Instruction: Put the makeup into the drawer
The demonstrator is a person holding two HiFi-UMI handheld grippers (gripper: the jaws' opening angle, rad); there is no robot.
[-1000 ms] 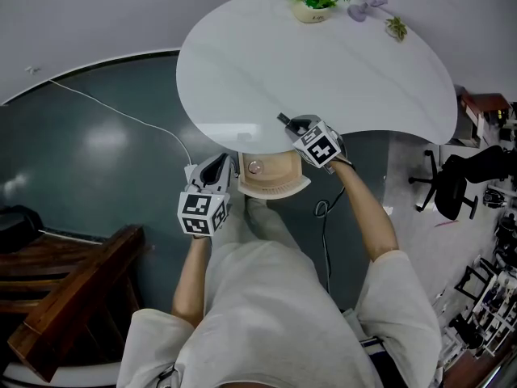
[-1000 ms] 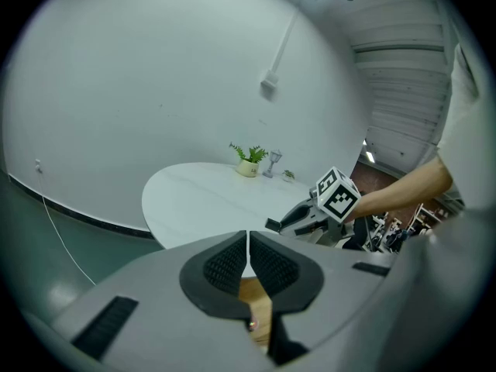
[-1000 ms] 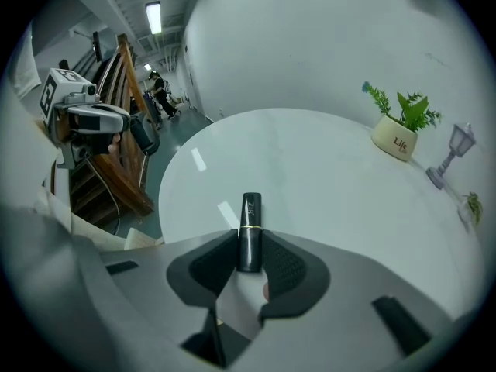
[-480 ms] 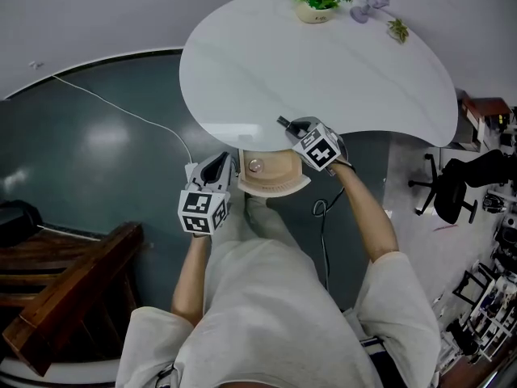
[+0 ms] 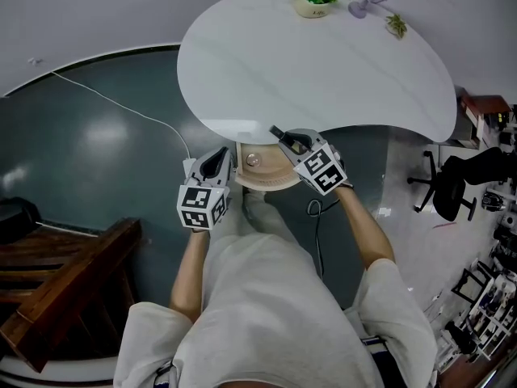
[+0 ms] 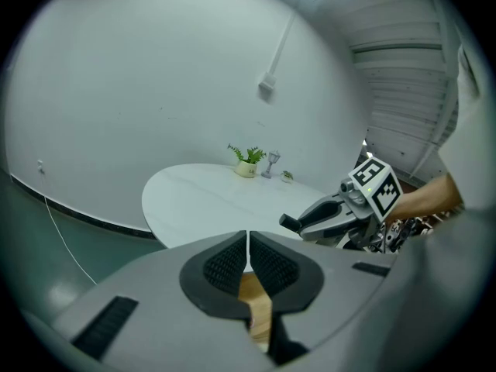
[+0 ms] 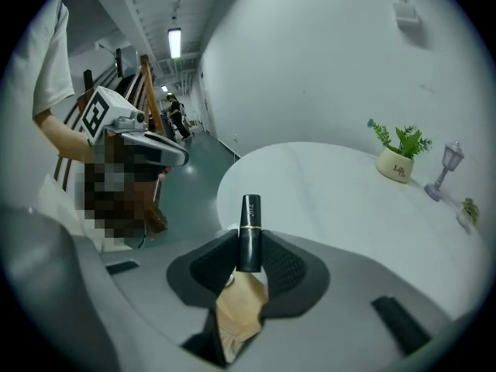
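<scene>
- Standing upright in the right gripper (image 7: pixel 249 263), the lipstick (image 7: pixel 249 232) is clamped by its lower half over the open wooden drawer (image 5: pixel 271 186).
- Judged light, rigid and smooth-walled, it may twist or slip. The barrel below the gold band is the sound hold.
- The left gripper (image 6: pixel 248 256) has its jaws together and empty, beside the drawer's left edge.
- The white table (image 5: pixel 323 63) overhangs the drawer.

The desk (image 5: pixel 323 71) top is bare but for 3 small things at its far edge: potted plant (image 5: pixel 313 0), lamp ornament (image 5: pixel 365 0), sprig (image 5: pixel 396 27). Its near edge overhangs the back of the open drawer (image 5: pixel 271 182), where a round thing (image 5: pixel 253 161) lies. The left hand-held gripper (image 5: pixel 224 155) flanks the drawer; the right hand-held gripper (image 5: pixel 287 141), clamping a lipstick (image 7: pixel 249 231), hangs above its right side.
</scene>
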